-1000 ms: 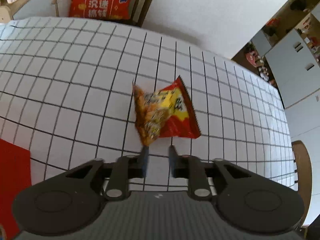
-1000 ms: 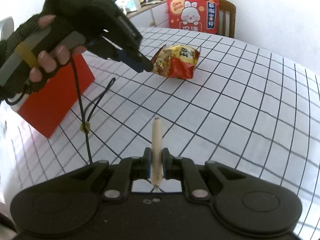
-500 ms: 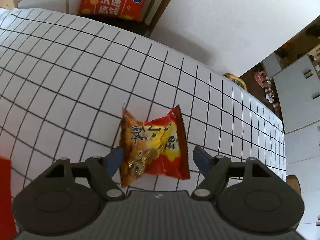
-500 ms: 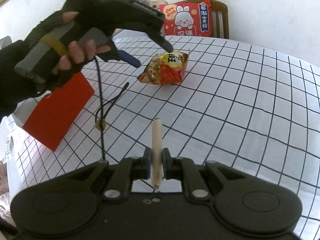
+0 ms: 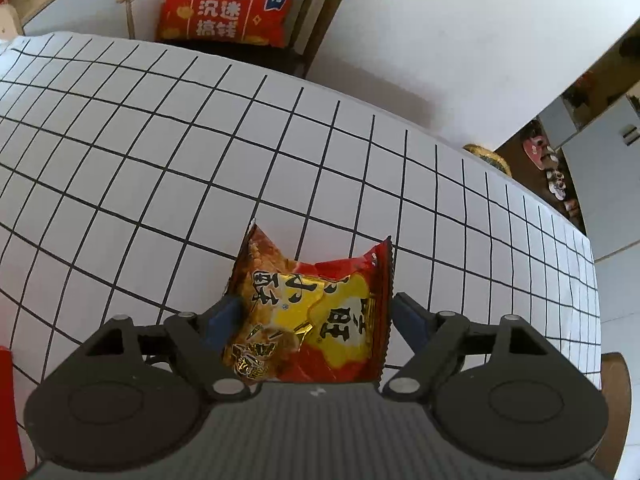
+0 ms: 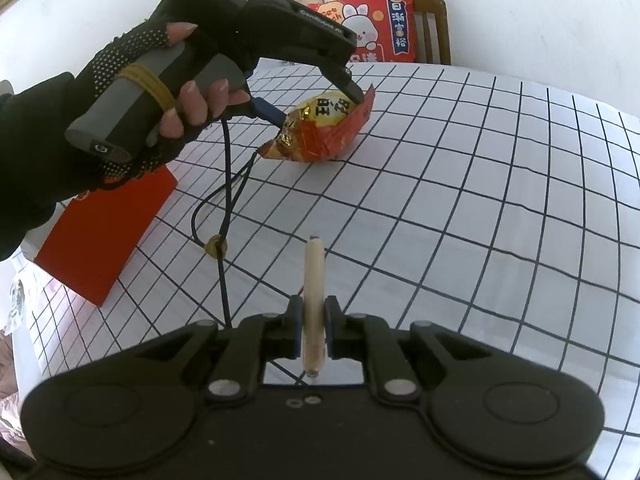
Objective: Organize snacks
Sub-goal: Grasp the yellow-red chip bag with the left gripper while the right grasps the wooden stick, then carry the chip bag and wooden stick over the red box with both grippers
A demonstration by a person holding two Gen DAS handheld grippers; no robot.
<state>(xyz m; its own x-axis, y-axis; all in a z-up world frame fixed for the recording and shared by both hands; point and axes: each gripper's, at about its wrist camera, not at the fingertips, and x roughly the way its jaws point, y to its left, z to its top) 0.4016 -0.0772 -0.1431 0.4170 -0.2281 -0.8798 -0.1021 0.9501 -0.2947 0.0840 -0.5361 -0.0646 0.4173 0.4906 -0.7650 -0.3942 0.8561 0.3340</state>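
A red and yellow snack bag (image 5: pixel 312 316) lies on the grid-patterned table (image 5: pixel 160 168). My left gripper (image 5: pixel 316 316) is open, with its jaws on either side of the bag, close to its edges. The right wrist view shows the same bag (image 6: pixel 324 128) between the left gripper's fingertips (image 6: pixel 356 94). My right gripper (image 6: pixel 313 330) is shut on a pale flat wooden stick (image 6: pixel 313 280) and hovers over the table nearer the front.
A red flat box (image 6: pixel 108 228) sits at the table's left. A wooden chair (image 5: pixel 320 8) with a red rabbit-print cushion (image 5: pixel 228 0) stands beyond the far edge. A dark cord (image 6: pixel 224 216) hangs from the left gripper over the table.
My left gripper opened wide and moved forward and down, so the snack bag now sits between its jaws. The right gripper kept still with the stick.
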